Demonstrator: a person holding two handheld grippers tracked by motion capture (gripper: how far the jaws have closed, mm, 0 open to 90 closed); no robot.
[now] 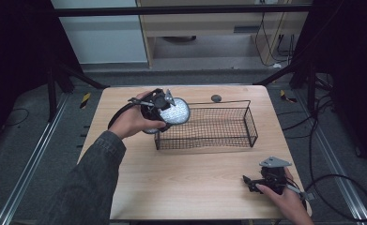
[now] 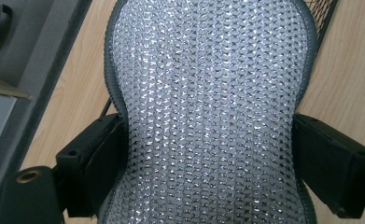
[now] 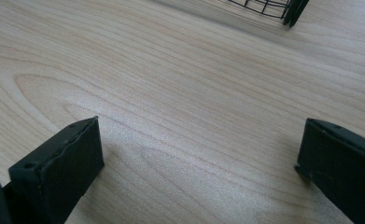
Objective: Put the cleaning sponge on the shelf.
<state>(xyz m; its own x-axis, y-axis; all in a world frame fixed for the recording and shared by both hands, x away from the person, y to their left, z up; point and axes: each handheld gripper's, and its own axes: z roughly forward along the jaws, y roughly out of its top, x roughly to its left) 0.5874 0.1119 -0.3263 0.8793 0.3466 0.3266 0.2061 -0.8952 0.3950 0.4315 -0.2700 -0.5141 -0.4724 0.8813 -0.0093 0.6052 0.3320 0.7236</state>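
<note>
A flat silver mesh pad with a grey rim (image 1: 175, 112) (image 2: 208, 107) is held in the air over the left end of a black wire basket (image 1: 247, 123). My left gripper (image 1: 158, 105) (image 2: 208, 163) is shut on it, one jaw on each side edge. The pad tilts, with its upper part over the basket's left corner. My right gripper (image 1: 248, 181) (image 3: 199, 168) rests low on the wooden table (image 1: 195, 187) at the front right, open, with bare wood between its jaws. The basket's corner (image 3: 290, 9) shows far off in the right gripper view.
A small dark round object (image 1: 216, 98) lies on the table just behind the basket. Cables run over the floor at the right. The table's left edge (image 2: 73, 70) passes close under the pad.
</note>
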